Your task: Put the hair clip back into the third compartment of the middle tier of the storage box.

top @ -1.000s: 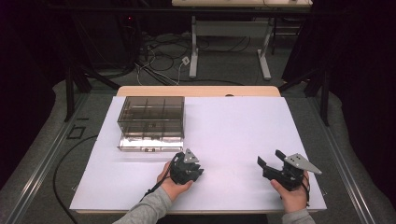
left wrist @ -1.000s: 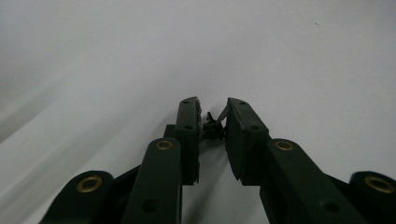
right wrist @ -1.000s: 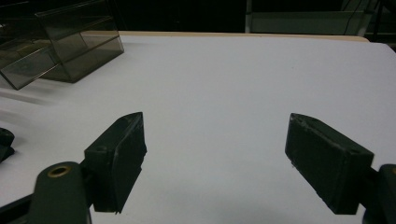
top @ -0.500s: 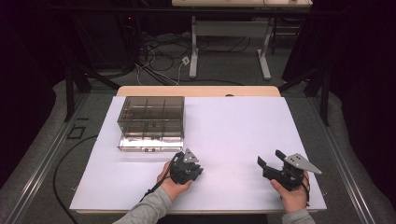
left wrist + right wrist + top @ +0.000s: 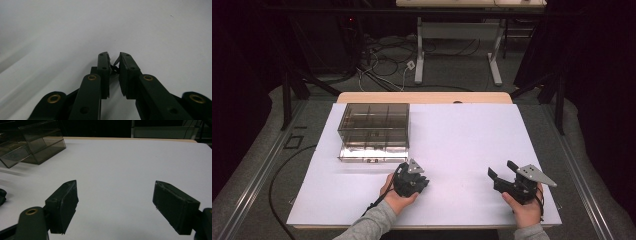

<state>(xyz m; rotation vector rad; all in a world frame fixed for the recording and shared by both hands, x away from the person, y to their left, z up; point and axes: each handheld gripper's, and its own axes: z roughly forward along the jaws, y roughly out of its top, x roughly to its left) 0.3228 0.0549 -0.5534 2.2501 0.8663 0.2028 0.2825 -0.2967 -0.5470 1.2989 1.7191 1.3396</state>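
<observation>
Grippers are both sitting near the front edge of the table right now, nothing picked up as far as I can tell. Left gripper is hovering just past the front edge, a bit left of middle, jaws pinched down to a narrow slit in the left gripper view, with maybe a tiny scrap of something between the tips, too small to call. Right gripper is hanging out by the front right corner with its jaws spread wide and gripping nothing. Smoky clear organizer box is sitting toward the back left corner, well apart from both grippers, compartments looking empty from above. So I'm guessing basically everything is left to do: reaching the box hasn't started.
</observation>
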